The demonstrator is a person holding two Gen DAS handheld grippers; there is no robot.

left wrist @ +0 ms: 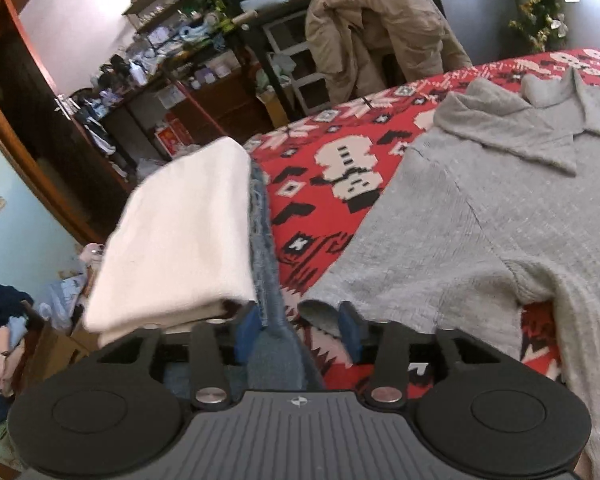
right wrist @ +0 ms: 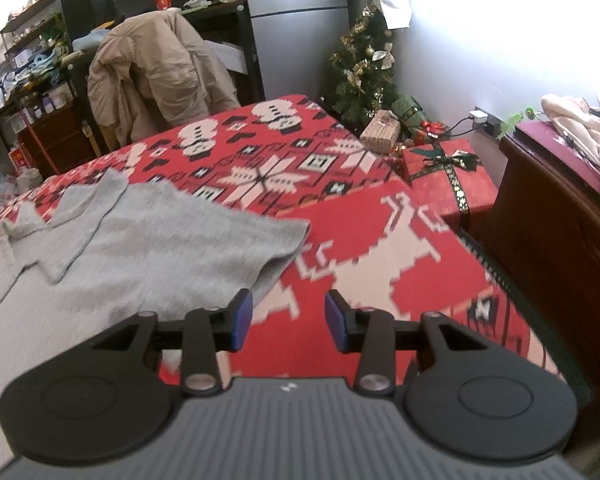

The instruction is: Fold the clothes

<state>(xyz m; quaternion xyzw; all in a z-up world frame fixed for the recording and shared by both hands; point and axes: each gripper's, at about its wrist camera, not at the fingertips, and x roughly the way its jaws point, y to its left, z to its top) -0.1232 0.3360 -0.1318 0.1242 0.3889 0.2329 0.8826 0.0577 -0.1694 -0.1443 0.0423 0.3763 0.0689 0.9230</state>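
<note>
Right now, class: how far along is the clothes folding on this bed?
Done: a folded white garment sits on folded blue pieces. In hand: nothing; the left gripper and right gripper are open over the red patterned blanket. Left: the grey shirt lies spread flat, unfolded.

- Grey shirt (left wrist: 480, 216), lying right of the left gripper (left wrist: 302, 330): matt, crinkled woven cloth.
- Red blanket (right wrist: 380, 240), showing beneath the right gripper (right wrist: 288, 316): matt patterned knit.
</note>
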